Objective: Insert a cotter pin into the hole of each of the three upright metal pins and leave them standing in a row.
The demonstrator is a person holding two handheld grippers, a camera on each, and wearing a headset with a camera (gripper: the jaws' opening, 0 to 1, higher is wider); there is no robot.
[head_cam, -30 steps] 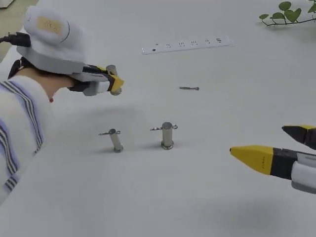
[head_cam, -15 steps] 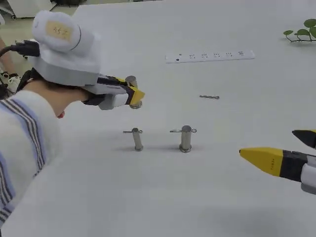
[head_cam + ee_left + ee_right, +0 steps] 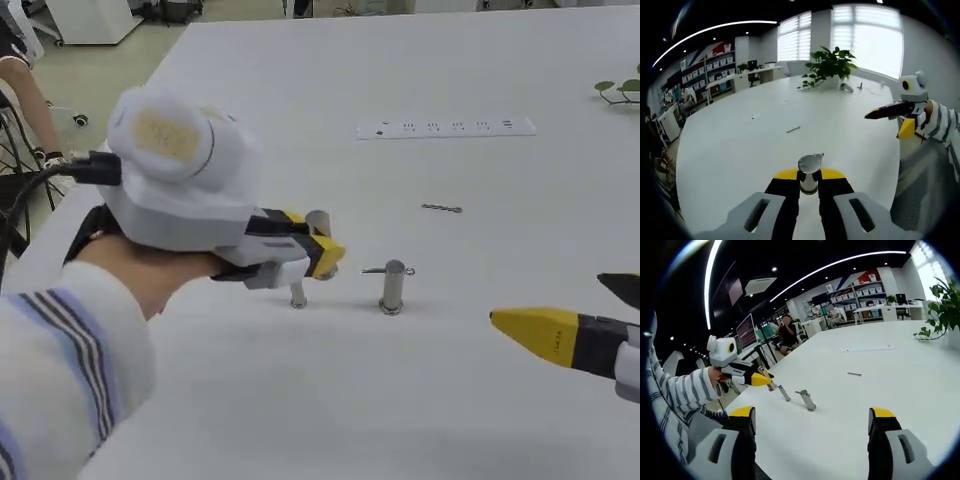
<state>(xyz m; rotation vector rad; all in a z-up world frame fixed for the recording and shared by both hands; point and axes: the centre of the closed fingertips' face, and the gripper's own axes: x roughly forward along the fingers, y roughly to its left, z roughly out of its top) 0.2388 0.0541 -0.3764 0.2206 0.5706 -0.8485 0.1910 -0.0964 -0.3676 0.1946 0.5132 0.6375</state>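
Left gripper: jaws pinched tight on the held pin, a metal pin kept upright above the white table. In the left gripper view the held pin's round top rises between the closed yellow tips.

Right gripper: jaws spread wide, low at the right, well apart from the pins.

Second pin: standing on the table, a cotter pin through its top.

Third pin: standing just left of the second, its upper part hidden behind the left gripper.

Loose cotter pin: lying flat between the standing pins and the power strip.
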